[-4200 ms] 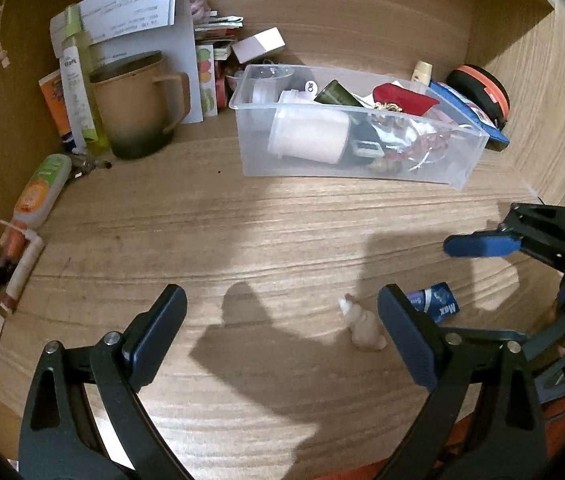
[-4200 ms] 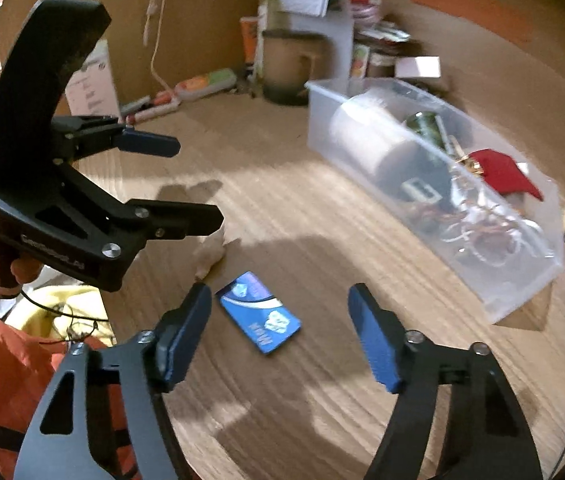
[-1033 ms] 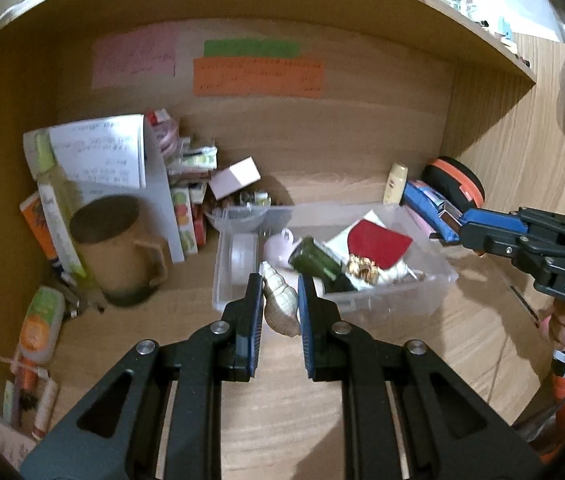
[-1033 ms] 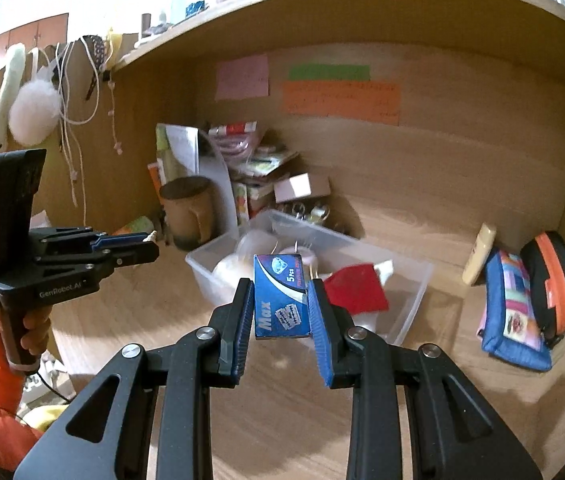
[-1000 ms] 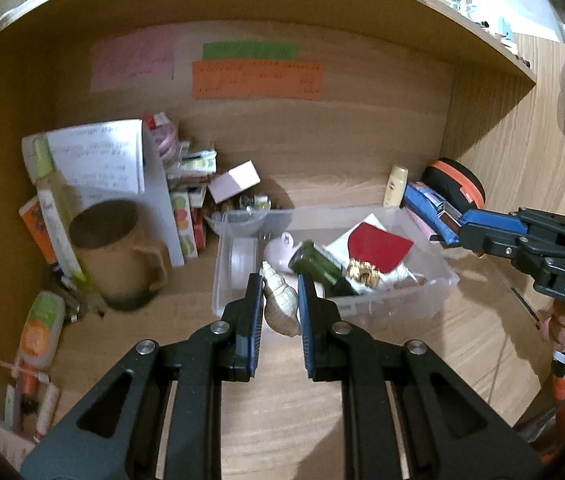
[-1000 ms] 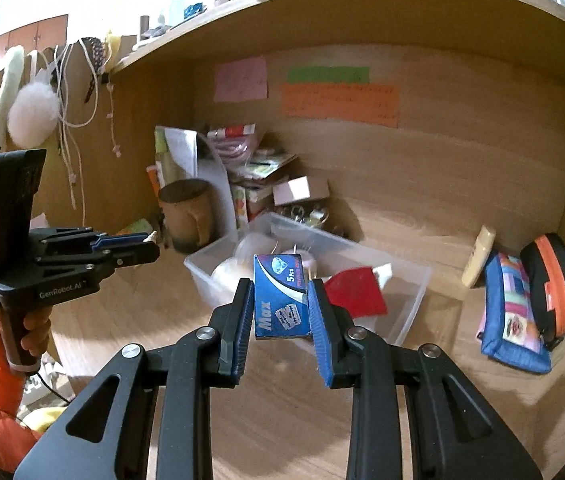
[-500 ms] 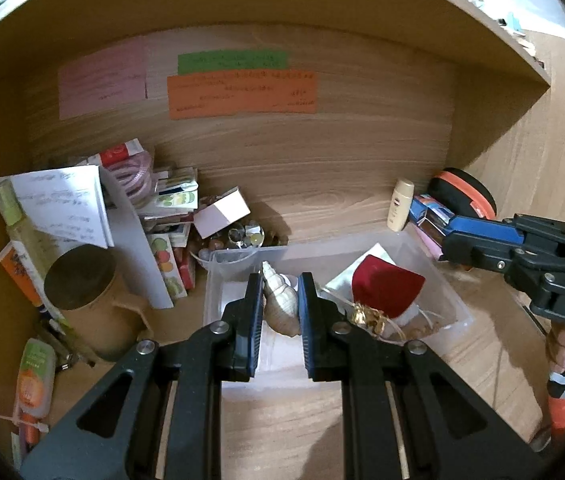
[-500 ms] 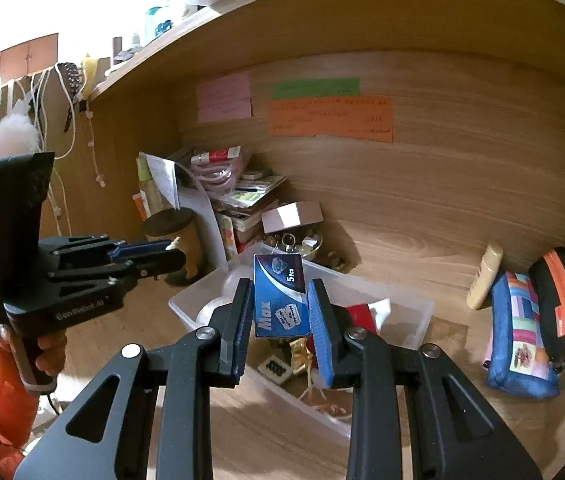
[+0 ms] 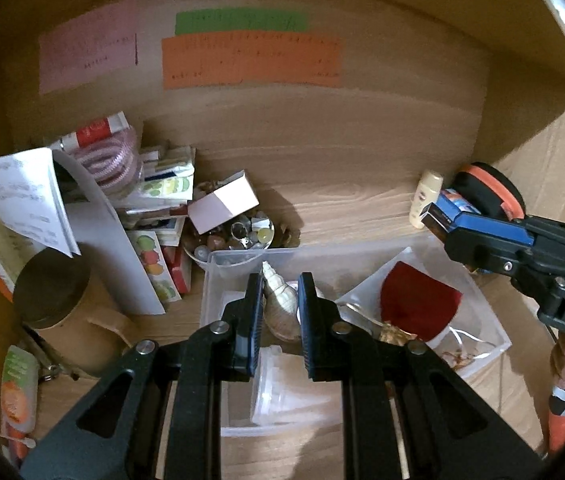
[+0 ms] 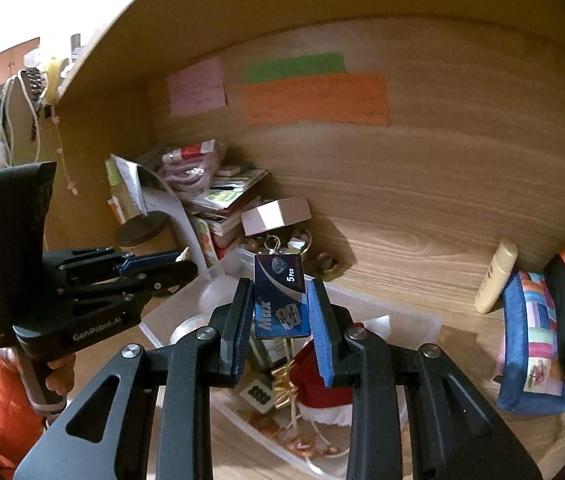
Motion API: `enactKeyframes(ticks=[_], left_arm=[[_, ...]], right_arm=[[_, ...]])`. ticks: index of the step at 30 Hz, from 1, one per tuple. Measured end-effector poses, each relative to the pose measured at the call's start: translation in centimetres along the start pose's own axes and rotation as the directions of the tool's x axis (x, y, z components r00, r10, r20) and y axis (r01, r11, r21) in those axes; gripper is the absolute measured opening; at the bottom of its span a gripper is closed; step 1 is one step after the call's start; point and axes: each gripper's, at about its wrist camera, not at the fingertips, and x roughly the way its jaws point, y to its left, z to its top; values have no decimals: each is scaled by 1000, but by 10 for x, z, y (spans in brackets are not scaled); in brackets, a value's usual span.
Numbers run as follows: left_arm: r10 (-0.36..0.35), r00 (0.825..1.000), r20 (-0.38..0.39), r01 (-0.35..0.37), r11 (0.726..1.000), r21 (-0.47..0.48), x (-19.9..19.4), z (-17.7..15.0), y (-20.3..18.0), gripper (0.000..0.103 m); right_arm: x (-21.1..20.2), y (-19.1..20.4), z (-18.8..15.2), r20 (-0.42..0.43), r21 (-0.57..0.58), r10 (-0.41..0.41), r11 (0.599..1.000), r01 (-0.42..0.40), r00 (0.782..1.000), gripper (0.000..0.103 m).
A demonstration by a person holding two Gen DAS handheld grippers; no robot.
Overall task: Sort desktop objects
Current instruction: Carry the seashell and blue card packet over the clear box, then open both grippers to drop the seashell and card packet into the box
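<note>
The left gripper [image 9: 280, 312] clenched a pale seashell [image 9: 280, 306] above the clear bin [image 9: 482, 308]; the right gripper [image 10: 280, 312] pinched a blue blade packet [image 10: 280, 300] over that bin. Behind the bin crowded a brown mug [image 9: 58, 312], stacked booklets [image 9: 162, 200] and a bead bowl [image 9: 238, 236] on the wooden tabletop [image 9: 354, 208].

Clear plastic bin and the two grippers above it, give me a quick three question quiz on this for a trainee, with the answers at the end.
1. True or false: the left gripper is shut on a seashell.
2. What does the right gripper hold? A) a blue packet B) a mug C) a tube
3. Fill in: both held things hang above the clear plastic ____.

Key
1. True.
2. A, the blue packet.
3. bin, which already holds a red piece and other small things.
</note>
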Motion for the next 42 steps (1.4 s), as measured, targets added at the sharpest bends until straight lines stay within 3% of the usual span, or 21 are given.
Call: enactKeyframes(ticks=[12,18,20,29,38,40,42], left_arm=[[-1,996,-88,0,1000,-10,46,-1,4,16],[-2,993,-119,2,1000,2,58,-7,1,16],[-8,992,-129,9,1000,4,60,-9,0,16],[10,990,-142,-8,1000,11,65,-13,0,16],[8,990,-140,-7,1000,7,63,-14,2,17],[5,991,-137,-4,1000,3,62,-13,2,18],[8,991,-134,-8,1000,2,60,-12,2,24]], right_arm=[[46,-18,-14,-109,54,-15,998,21,994,25],[66,-24,-24,-161,55,-94,993,104,982,25],[70,-25,-26,-183,69,-73,994,87,980,25],[73,-10,-29,-192,0,-131,991,134,973,25],[66,-11,-24,-166,3,-143,989,146,976,25],[63,-11,-23,-153,-4,-149,989,150,977,27],[61,-10,-23,-141,-7,-153,988,154,978,38]])
